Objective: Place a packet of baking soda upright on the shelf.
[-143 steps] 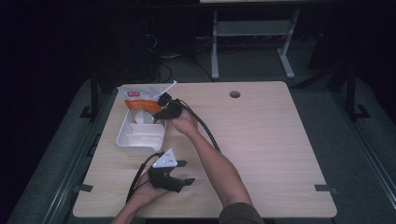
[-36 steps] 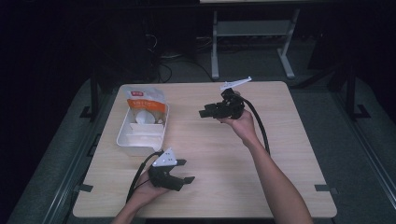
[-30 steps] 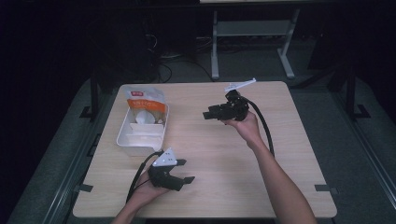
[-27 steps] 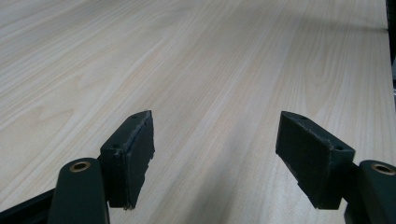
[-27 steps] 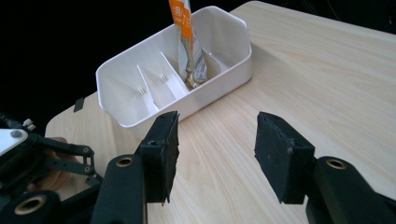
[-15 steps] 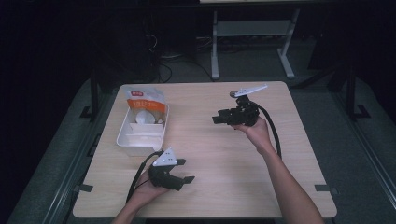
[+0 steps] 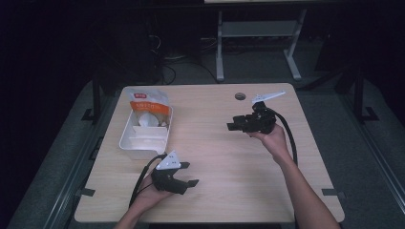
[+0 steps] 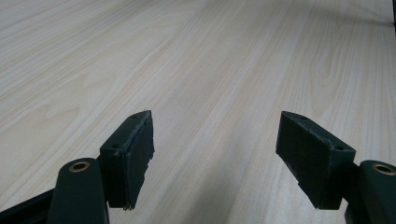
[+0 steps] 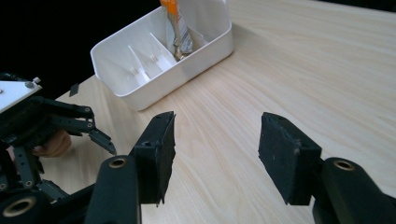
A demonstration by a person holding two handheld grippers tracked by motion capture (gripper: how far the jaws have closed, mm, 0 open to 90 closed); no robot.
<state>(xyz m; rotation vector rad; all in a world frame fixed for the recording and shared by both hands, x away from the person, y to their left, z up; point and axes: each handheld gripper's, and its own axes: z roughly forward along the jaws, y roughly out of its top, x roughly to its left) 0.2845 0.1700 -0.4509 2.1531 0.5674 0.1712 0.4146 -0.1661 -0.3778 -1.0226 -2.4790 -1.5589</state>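
Note:
A white divided bin [image 7: 143, 136] stands on the left of the wooden table [image 7: 215, 152], and an orange-and-white snack bag [image 7: 149, 107] leans in its far compartment. The same bin [image 9: 154, 60] and bag [image 9: 180, 28] lie ahead in the right gripper view. My right gripper [image 7: 235, 125] hovers over the table's right half, open and empty, its jaws pointing left. My left gripper [image 7: 190, 174] rests near the front edge, open, with bare wood between its jaws. In the right gripper view the left gripper [image 9: 100, 135] sits at the lower left.
A round cable hole [image 7: 239, 96] sits near the table's far edge. Black cables [image 7: 289, 136] trail from both grippers. Behind the table stands a metal frame [image 7: 258, 43] on a dark floor.
The right gripper let go of the snack bag in the bin, then swung away to the right. Over the last second it drifted further right and lower. The left gripper stayed put.

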